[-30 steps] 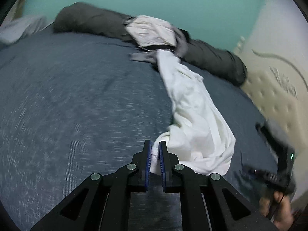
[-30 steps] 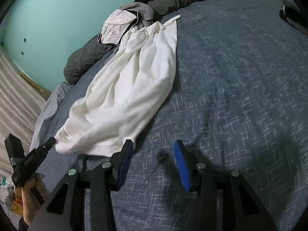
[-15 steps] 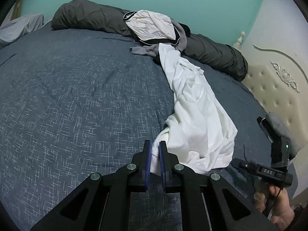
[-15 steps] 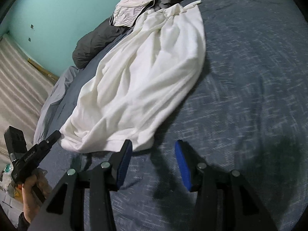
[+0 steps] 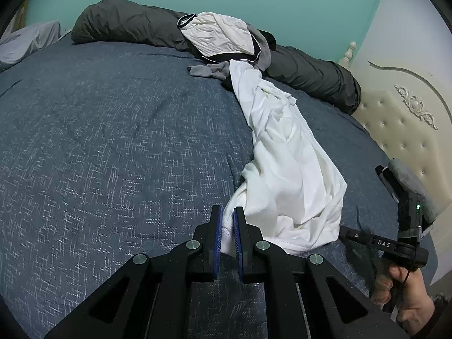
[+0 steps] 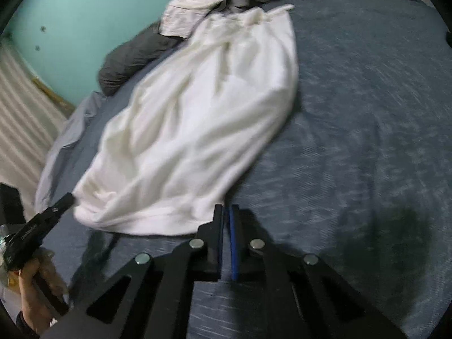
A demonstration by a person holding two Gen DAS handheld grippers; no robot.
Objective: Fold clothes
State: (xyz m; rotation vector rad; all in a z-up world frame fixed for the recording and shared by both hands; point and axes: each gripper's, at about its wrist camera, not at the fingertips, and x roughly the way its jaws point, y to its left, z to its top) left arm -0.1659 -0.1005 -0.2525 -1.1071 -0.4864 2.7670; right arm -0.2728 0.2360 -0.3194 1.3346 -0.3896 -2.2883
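A second ago the right tongs stood wide over the dark blue woven bedspread; now their blue pads are clamped together at the near right corner of the crumpled white cotton garment. Whether cloth is caught between them is hidden. The left tongs have not shifted, and stay narrowly pinched on the garment's other near corner. The garment lies stretched across the bedspread, from the near edge between both tongs toward the far edge, where its end touches a heap of grey and white clothes against a rolled dark grey duvet.
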